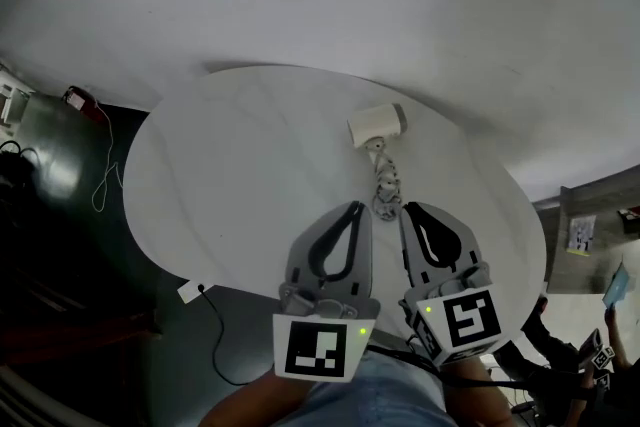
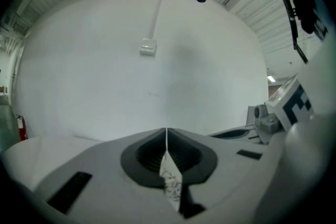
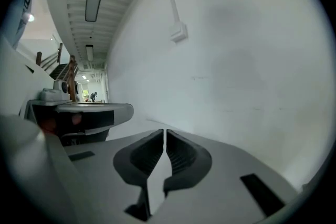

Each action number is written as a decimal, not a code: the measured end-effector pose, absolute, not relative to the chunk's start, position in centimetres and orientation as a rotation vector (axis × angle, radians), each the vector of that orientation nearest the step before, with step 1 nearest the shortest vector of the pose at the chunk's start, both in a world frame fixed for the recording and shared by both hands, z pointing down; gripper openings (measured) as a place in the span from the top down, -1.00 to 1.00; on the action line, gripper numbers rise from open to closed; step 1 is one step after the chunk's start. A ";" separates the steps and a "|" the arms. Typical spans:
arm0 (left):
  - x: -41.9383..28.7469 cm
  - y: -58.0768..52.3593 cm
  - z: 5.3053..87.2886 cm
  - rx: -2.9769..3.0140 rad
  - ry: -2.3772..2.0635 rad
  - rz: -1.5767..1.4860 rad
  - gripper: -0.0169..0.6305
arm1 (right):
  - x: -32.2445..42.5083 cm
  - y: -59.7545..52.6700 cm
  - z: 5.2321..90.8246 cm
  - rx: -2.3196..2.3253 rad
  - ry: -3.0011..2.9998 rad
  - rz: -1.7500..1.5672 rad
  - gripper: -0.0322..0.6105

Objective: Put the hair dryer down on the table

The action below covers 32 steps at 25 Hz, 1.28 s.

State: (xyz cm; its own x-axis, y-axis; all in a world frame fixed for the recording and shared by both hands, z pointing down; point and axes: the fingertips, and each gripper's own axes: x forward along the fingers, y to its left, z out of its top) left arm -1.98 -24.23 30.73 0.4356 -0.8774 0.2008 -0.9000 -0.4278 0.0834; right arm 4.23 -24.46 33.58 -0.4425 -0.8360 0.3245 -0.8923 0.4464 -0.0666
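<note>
A cream hair dryer (image 1: 377, 125) lies on the round white table (image 1: 240, 175), right of the middle, its handle and bunched cord (image 1: 386, 185) trailing toward me. Neither gripper touches it. My left gripper (image 1: 357, 207) and right gripper (image 1: 408, 208) hang side by side just on the near side of the cord's end, raised toward the head camera. In the left gripper view the left gripper (image 2: 166, 131) has its jaws pressed together with nothing held. The right gripper (image 3: 166, 131) is likewise shut and empty in its own view. Both gripper views face a bare white wall.
A white cable with a small adapter (image 1: 188, 292) lies on the dark floor left of the table, near a red object (image 1: 78, 99). People stand at the lower right (image 1: 600, 355). A small box on a conduit (image 2: 147, 48) is fixed to the wall.
</note>
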 end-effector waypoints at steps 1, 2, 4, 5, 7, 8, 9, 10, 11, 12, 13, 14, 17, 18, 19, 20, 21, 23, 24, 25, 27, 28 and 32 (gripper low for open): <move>-1.9 -23.2 29.9 2.519 -1.592 0.166 0.91 | 4.3 -23.6 32.6 1.516 -2.478 0.290 0.83; -2.0 -22.1 29.1 2.529 -1.615 0.146 0.91 | 4.3 -22.7 31.5 1.534 -2.498 0.251 0.84; -2.2 -19.5 27.8 2.538 -1.656 0.122 0.91 | 4.3 -20.5 29.9 1.553 -2.523 0.199 0.86; -2.3 -18.2 27.3 2.539 -1.671 0.120 0.91 | 4.3 -19.4 29.3 1.553 -2.530 0.184 0.86; -2.2 -15.9 26.7 2.537 -1.695 0.121 0.91 | 4.2 -17.3 28.4 1.538 -2.546 0.154 0.86; -2.1 -14.9 26.5 2.533 -1.705 0.121 0.91 | 4.1 -16.4 28.0 1.526 -2.558 0.136 0.86; -2.0 -14.2 26.3 2.529 -1.714 0.118 0.91 | 4.0 -15.6 27.5 1.512 -2.570 0.118 0.86; -1.9 -13.5 26.0 2.525 -1.724 0.110 0.91 | 3.9 -14.8 27.1 1.498 -2.581 0.103 0.86; -1.9 -13.0 25.7 2.523 -1.735 0.101 0.91 | 3.7 -14.2 26.8 1.488 -2.591 0.090 0.86; -1.9 -12.6 25.3 2.525 -1.747 0.093 0.91 | 3.6 -13.7 26.4 1.482 -2.602 0.080 0.87; -2.0 -12.3 25.0 2.531 -1.760 0.088 0.91 | 3.5 -13.4 26.0 1.481 -2.611 0.070 0.86; -2.1 -12.0 24.6 2.538 -1.774 0.086 0.91 | 3.4 -13.1 25.6 1.482 -2.618 0.060 0.87; -2.5 -11.4 23.7 2.558 -1.804 0.093 0.91 | 3.2 -12.7 24.5 1.490 -2.636 0.031 0.87; -2.7 -11.2 23.5 2.559 -1.810 0.097 0.91 | 3.0 -12.5 24.1 1.492 -2.643 0.022 0.87; -2.9 -11.1 23.3 2.557 -1.812 0.103 0.91 | 2.8 -12.3 23.7 1.494 -2.650 0.012 0.87; -3.0 -10.9 23.1 2.555 -1.811 0.112 0.91 | 2.6 -12.2 23.3 1.496 -2.656 0.002 0.87; -3.2 -10.8 22.9 2.557 -1.809 0.121 0.91 | 2.4 -12.1 23.0 1.499 -2.662 -0.008 0.87; -3.4 -10.8 22.3 2.575 -1.816 0.120 0.91 | 2.0 -12.2 22.3 1.503 -2.671 -0.035 0.87; -3.5 -10.8 22.0 2.590 -1.824 0.113 0.91 | 1.8 -12.2 22.1 1.504 -2.675 -0.048 0.87; -3.6 -10.8 21.8 2.602 -1.831 0.107 0.91 | 1.5 -12.1 22.0 1.503 -2.676 -0.058 0.87; -4.0 -10.5 21.7 2.611 -1.837 0.100 0.91 | 1.1 -11.8 22.0 1.499 -2.675 -0.070 0.87; -4.2 -10.4 21.7 2.610 -1.838 0.093 0.91 | 0.8 -11.6 22.1 1.497 -2.672 -0.075 0.87; -5.0 -10.0 21.6 2.614 -1.836 0.085 0.91 | 0.0 -11.2 22.0 1.492 -2.662 -0.098 0.87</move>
